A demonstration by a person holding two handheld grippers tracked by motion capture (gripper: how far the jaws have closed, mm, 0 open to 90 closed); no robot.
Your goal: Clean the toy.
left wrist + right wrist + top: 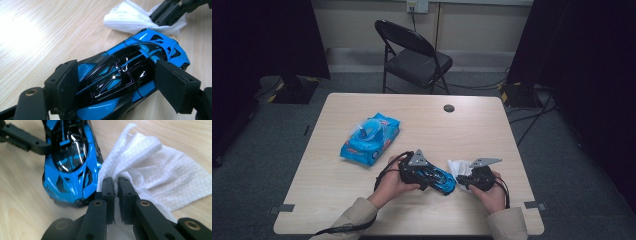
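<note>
A pale wood-grain table [337, 200] w/ rounded corners is seen across the middle of the high view, a black folding chair [414, 57] above it at top centre. At centre-left of the tabletop a glossy blue wipes pack [370, 138] w/ a clear flip lid is laid flat. Lower centre, a shiny blue-and-black toy car [439, 180], low and wedge-shaped, is clamped across its body by the left gripper [424, 176]; matte black pads are pressed on both flanks. Just right of the car, touching its nose, a white embossed wipe [160, 167], crumpled and soft, is pinched by the right gripper [116, 187], jaws nearly shut on its bunched edge.
</note>
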